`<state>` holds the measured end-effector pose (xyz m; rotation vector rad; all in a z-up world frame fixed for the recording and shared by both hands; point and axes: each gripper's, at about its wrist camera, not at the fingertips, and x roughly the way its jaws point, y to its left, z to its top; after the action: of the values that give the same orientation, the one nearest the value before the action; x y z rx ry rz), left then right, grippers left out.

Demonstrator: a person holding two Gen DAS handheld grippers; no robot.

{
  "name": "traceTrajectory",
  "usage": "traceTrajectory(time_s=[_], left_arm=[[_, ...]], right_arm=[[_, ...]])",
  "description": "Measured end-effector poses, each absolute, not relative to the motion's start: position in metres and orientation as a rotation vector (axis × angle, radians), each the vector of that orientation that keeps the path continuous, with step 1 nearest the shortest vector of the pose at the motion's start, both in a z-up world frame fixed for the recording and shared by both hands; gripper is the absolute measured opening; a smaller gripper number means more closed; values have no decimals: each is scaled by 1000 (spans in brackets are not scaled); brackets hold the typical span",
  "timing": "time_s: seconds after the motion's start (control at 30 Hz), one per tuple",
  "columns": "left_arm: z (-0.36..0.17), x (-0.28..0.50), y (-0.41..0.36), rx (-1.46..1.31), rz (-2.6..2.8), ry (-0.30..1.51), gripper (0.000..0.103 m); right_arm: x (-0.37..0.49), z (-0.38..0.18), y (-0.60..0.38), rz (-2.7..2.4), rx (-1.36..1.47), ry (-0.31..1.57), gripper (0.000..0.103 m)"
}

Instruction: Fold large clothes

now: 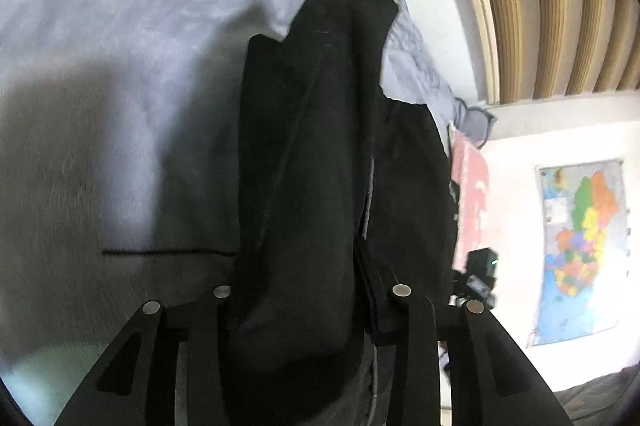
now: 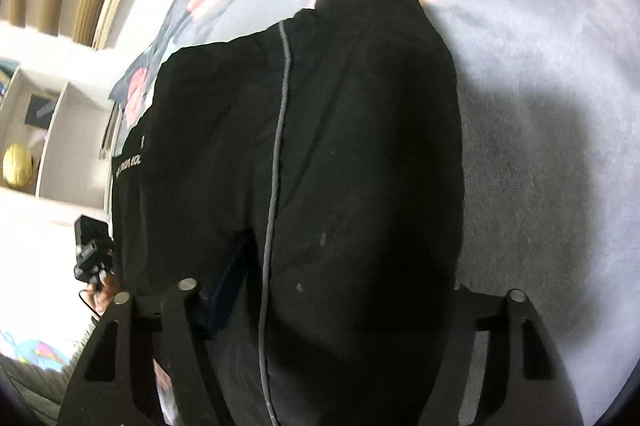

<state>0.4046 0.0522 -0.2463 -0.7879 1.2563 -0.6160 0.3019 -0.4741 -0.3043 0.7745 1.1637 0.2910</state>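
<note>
my left gripper (image 1: 308, 290) stands at a moderate opening with a thick fold of the black garment (image 1: 312, 153) filling the gap between its fingers; the cloth covers the pads, so i cannot tell whether they press on it. my right gripper (image 2: 352, 290) stands wider, and the same black garment (image 2: 304, 153) bulges between its fingers, hiding the right-hand fingertip; grip there is likewise not confirmable. the garment hangs forward from both tools over a grey blanket (image 1: 120, 65) printed with pink and teal shapes. a grey piping line (image 2: 280, 129) runs down the cloth in the right view. small white lettering (image 2: 132, 161) sits near the garment's left edge, too blurred to read. a coloured wall map (image 1: 580, 250) is visible at the right of the left view; its text is illegible.
</note>
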Motion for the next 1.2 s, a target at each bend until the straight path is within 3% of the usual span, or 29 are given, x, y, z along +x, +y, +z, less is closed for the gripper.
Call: traceTrajectory(time_s=[0.07, 0.17, 0.2, 0.23, 0.3, 0.4, 0.77, 0.97, 1.2], left_arm=[[-255, 409, 49, -807, -600, 1284, 49], [-262, 412, 41, -833, -569, 1294, 52], [-256, 410, 37, -810, -557, 1278, 50], [-251, 407, 35, -787, -555, 1263, 40], [-229, 394, 30, -757, -577, 1205, 30], [-191, 371, 21, -744, -635, 1123, 26], [-65, 239, -8, -701, -781, 902, 25], [-61, 179, 34, -696, -810, 902, 25], [-123, 156, 52, -727, -800, 961, 25]], right_arm=[[308, -313, -475, 304, 816, 1176, 82], [319, -324, -479, 313, 873, 1185, 86], [317, -323, -480, 310, 877, 1182, 83], [314, -317, -478, 310, 859, 1173, 78], [305, -302, -476, 312, 803, 1150, 50], [285, -273, -470, 316, 768, 1089, 39], [163, -155, -441, 393, 707, 880, 36], [108, -132, -433, 359, 676, 923, 36], [85, -177, -414, 331, 661, 1004, 36]])
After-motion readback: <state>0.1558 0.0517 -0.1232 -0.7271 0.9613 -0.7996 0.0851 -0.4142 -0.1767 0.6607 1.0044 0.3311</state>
